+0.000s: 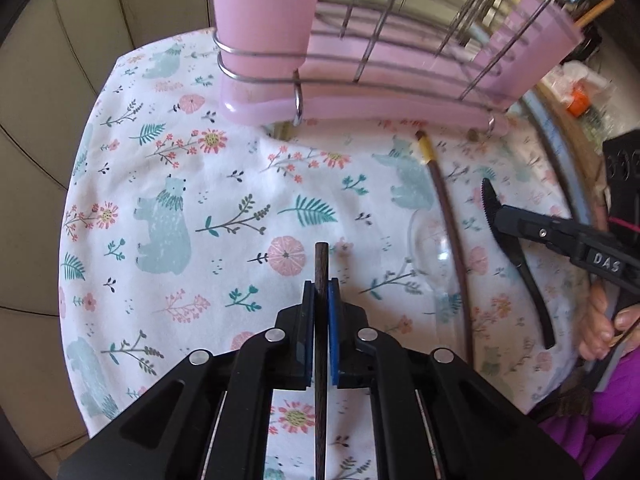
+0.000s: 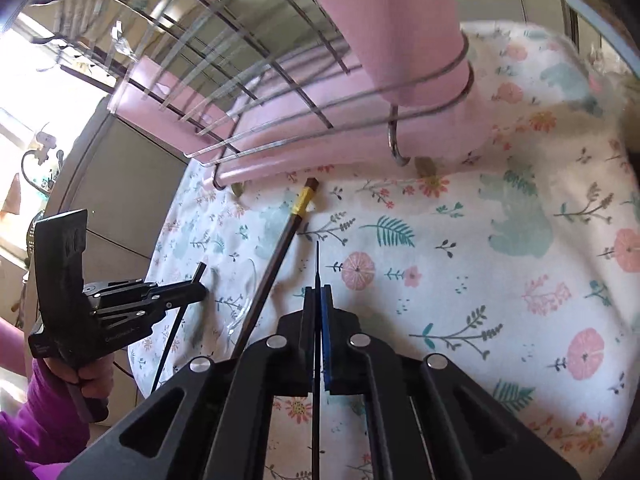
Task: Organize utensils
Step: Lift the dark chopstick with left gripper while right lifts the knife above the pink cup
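My left claw (image 1: pixel 321 300) grips a dark chopstick (image 1: pixel 321 264), my right claw (image 2: pixel 318 308) a black plastic knife (image 2: pixel 317 268), both lifted near the pink dish rack (image 1: pixel 360 92) for sorting.

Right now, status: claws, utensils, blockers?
Left claw shut on dark chopstick. Right claw shut on black knife. Second chopstick and clear spoon lie on cloth. Pink rack ahead, nothing blocking.

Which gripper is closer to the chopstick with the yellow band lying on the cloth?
Probably the right gripper: the banded chopstick runs just beside its fingertips. The left gripper is farther off, with the clear spoon between.
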